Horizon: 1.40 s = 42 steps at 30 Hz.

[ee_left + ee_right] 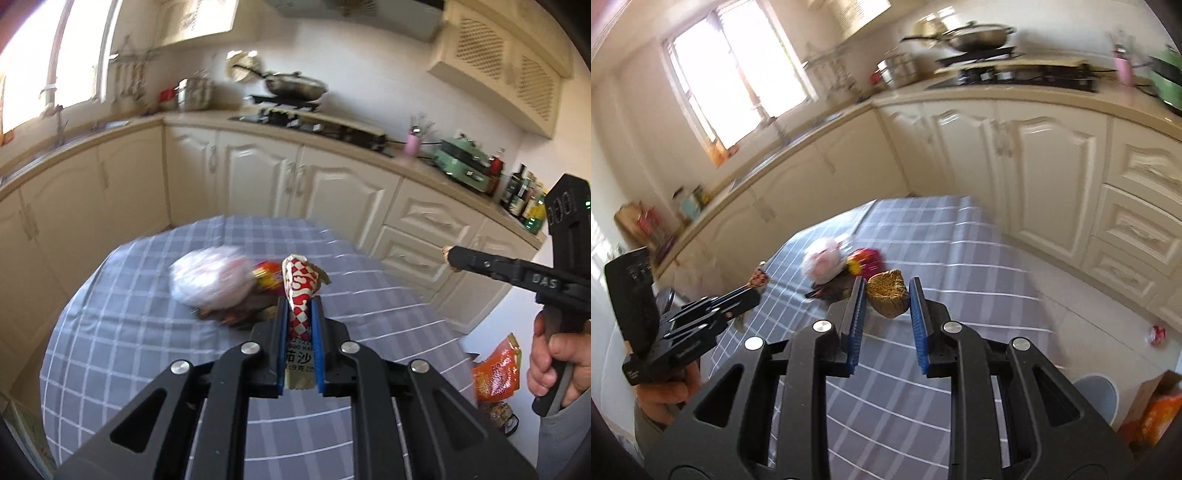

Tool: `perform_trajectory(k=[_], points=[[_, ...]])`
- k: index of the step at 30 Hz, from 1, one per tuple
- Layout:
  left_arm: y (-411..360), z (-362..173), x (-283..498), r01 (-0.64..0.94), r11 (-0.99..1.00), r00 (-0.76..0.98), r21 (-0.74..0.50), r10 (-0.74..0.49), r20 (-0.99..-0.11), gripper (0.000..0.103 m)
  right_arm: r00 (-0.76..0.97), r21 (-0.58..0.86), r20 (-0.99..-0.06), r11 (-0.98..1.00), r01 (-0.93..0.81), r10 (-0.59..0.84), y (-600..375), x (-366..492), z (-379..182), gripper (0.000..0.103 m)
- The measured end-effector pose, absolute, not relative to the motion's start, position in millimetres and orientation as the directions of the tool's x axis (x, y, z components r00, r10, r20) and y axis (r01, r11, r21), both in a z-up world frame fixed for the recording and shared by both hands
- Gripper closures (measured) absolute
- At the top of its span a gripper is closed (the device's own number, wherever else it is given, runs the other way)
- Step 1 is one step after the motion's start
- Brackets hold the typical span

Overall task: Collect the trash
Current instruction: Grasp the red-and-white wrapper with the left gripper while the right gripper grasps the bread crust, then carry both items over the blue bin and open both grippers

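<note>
A grey checked tablecloth (122,332) covers the table. At its 12 o'clock lies a blurred white plastic bag (210,278), perhaps knotted. The right gripper (888,291) pinches a brown crumpled lump (887,293), at its 11 o'clock. The left gripper (300,306) is clamped on a red-and-white checked wrapper (300,291).

Colours and patterns observed

Tabletop (129,332): grey-blue cloth, white grid lines. Wrapper (300,295) in left claw (300,314): red-and-white checks, gold edge. Both claws: black, blue pads (916,317). Lump (888,297) at right claw (888,295): brown-tan. Bag (210,278): white, pink. Floor packet (496,373): orange. Cabinets (258,177): cream.
</note>
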<state>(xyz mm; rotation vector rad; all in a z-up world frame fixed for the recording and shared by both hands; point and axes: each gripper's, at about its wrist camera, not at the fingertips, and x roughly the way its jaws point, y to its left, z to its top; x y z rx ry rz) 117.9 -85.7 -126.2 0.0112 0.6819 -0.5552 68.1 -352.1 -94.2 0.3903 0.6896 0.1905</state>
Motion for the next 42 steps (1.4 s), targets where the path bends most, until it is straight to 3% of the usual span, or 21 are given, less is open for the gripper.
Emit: perform_trajectory(k=[12, 21, 28, 35, 42], points=[[-240.0, -99.8, 73.4, 0.695, 0.705, 0.528, -0.141, -0.634, -0.565, 0.092, 0.820, 0.445, -0.568, 0.863, 0.240, 0.065, -499.5, -24.4, -108.9, 0.080], [-372.3, -146.6, 50.0, 0.810, 0.552, 0.307, -0.197, -0.686, -0.660, 0.092, 0.748, 0.463, -0.662, 0.759, 0.458, -0.047, -591.5, -84.8, -176.5, 0.080], [-455.2, -211.8, 45.7, 0.824, 0.504, 0.142, -0.260, -0.626, -0.767, 0.092, 0.686, 0.493, -0.728, 0.674, 0.550, -0.027, -630.5, -100.1, -237.9, 0.080], [-516.9, -294.2, 52.0, 0.811, 0.515, 0.005, -0.279, -0.482, -0.876, 0.092, 0.615, 0.522, -0.787, 0.580, 0.626, 0.045, -660.4, -92.5, -302.4, 0.079], [-550.1, -335.7, 58.4, 0.800, 0.515, -0.082, -0.308, -0.414, -0.906, 0.088, 0.567, 0.536, -0.816, 0.515, 0.669, 0.114, -672.2, -85.1, -344.8, 0.078]])
